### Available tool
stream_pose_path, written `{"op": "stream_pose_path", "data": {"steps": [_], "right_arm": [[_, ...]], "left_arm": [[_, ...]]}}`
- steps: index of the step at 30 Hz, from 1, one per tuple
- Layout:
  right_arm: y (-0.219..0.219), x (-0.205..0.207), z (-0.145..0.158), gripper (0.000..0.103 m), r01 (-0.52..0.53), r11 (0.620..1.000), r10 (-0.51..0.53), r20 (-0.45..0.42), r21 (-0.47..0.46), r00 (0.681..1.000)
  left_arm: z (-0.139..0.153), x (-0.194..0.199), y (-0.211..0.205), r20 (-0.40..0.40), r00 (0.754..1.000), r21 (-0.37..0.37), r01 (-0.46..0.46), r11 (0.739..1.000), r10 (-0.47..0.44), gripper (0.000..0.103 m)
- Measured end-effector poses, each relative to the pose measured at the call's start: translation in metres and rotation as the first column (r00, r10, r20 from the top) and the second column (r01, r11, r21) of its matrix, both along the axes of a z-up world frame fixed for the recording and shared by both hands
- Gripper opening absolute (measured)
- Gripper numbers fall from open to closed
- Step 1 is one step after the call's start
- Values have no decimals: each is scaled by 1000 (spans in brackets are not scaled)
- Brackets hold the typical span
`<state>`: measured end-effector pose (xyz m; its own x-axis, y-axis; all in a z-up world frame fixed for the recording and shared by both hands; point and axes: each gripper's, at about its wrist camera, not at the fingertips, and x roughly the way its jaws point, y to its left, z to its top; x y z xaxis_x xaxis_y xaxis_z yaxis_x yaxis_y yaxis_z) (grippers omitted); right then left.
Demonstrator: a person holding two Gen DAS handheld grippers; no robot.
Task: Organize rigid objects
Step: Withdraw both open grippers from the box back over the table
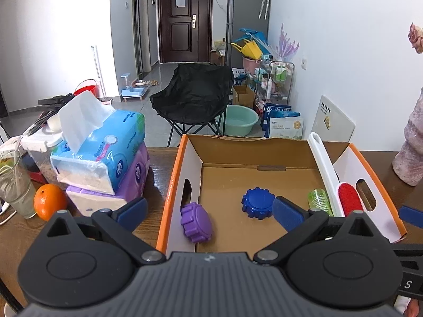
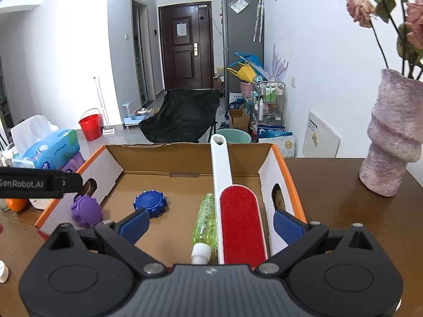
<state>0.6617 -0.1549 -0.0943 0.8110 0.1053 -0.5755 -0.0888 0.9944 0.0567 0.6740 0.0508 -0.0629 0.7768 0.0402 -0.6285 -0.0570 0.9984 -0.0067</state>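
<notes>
On a dark wooden table (image 2: 330, 185) sits an open cardboard box (image 1: 259, 153) with orange-edged white sides. Inside it, a purple gear-shaped cap (image 1: 196, 222) leans against the left wall, and a blue gear-shaped cap (image 1: 257, 203) lies flat near the middle of the floor. Along the right side, a pale green plastic bottle (image 2: 206, 219) with a white cap lies just beside a white lint brush (image 2: 239, 222) with a red pad, whose handle rests up on the far rim. The left gripper (image 1: 210, 210) hovers at the box's near edge, its blue-padded jaws spread wide and empty. The right gripper (image 2: 210, 224) hangs over the bottle and brush, jaws likewise spread, gripping nothing. Stacked tissue packs (image 1: 105, 158) and an orange (image 1: 49, 201) sit left of the box; a pink vase (image 2: 391, 137) stands to the right.
</notes>
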Motion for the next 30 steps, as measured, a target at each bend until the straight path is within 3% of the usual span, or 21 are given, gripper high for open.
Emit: {"op": "stream_pose_path", "data": {"steps": [15,30], "right_arm": [[-14,-56,-2,100,14,1000,-14,59,-5,998],[-70,-131,-5,100,46,999,-44,86,-25,995]], "left_arm": [[3,-49,-3,47,999,-30,9,1000,-8,103],[7,-112,-36,81,997,-38,14,999,-11,103]]}}
